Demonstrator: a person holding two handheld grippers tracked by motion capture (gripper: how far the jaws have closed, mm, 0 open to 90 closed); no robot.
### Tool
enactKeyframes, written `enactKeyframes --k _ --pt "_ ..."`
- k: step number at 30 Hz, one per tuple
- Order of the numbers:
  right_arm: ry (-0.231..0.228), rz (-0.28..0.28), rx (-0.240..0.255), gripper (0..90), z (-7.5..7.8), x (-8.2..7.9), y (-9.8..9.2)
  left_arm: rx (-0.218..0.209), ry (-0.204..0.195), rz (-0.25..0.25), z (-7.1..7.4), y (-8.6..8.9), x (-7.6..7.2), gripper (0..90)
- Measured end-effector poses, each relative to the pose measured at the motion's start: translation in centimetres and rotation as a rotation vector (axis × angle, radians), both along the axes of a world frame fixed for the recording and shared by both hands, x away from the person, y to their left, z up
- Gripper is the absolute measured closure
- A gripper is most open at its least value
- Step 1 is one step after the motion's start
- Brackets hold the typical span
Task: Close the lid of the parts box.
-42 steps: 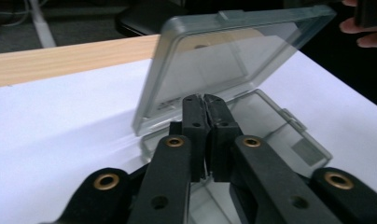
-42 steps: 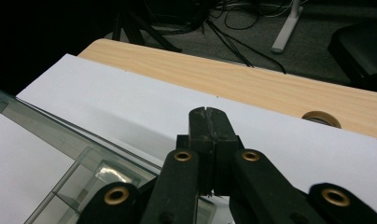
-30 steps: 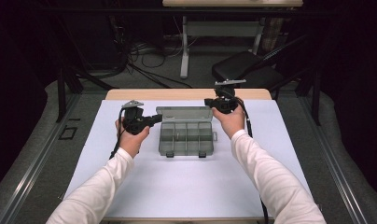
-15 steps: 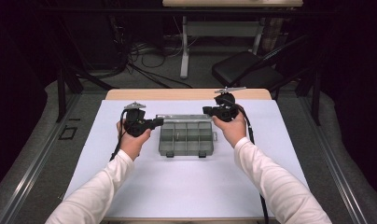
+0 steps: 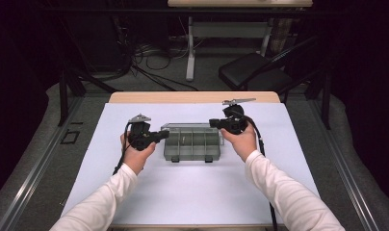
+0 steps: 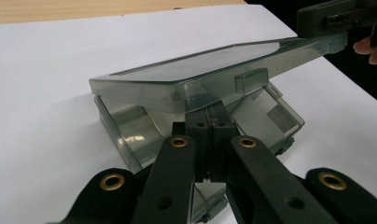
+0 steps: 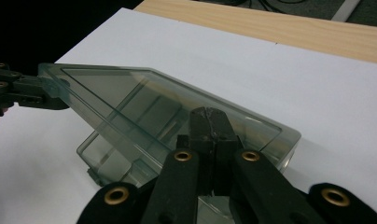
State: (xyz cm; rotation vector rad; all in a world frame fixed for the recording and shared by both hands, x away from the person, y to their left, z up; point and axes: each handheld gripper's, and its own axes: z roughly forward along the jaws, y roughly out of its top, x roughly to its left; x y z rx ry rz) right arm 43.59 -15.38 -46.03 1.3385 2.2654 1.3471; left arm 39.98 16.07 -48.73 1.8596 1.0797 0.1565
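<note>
Your left claw has its jaws pressed together under the raised lid of the grey compartment box. Your right claw is likewise closed against that lid's other end. From the high view, the box sits mid-desk; the gripper views reveal its lid tilted open.

We note a smoky grey transparent compartment box lying flat on the white table, mid-width toward the far edge. Its hinged lid is partly raised, tilted over the divided base.
</note>
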Motion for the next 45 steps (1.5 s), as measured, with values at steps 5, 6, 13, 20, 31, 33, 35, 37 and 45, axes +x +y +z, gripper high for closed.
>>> enactKeyframes --k 5,6,13,20,31,33,35,37,45 --pt "0.001 0.012 -0.004 90.0 -0.6 -0.8 -0.1 0.005 -0.017 -0.004 -1.0 0.0 -1.1 89.9" --pt "0.004 0.013 -0.003 90.0 -0.7 -0.9 -0.2 0.005 -0.019 -0.003 -1.2 -0.1 -1.2 89.9" --pt "-0.002 0.026 -0.024 90.0 -1.9 -1.9 -0.4 0.010 -0.037 -0.003 -2.7 -0.2 -2.7 89.9" --pt "-0.012 0.042 -0.046 90.0 -3.0 -3.2 -0.2 0.025 -0.032 -0.014 -4.1 -0.4 -3.5 89.9" --pt "-0.028 0.039 -0.031 90.0 -4.3 -4.4 -0.2 0.053 -0.040 -0.030 -4.5 -0.5 -4.9 89.8" --pt "-0.023 0.032 -0.019 90.0 -4.6 -4.5 -0.4 0.041 -0.033 -0.038 -4.5 -0.4 -5.3 89.8" --pt "-0.027 0.030 -0.006 90.0 -4.9 -4.6 -0.6 0.032 -0.028 -0.044 -4.5 -0.4 -5.7 89.8" --pt "-0.024 0.022 0.005 90.0 -5.2 -4.8 -0.8 0.030 -0.034 -0.048 -4.2 -0.4 -6.0 89.8" --pt "-0.044 0.013 -0.020 90.0 -6.2 -5.8 -1.2 0.011 -0.055 0.008 -3.4 -0.1 -5.3 89.7"
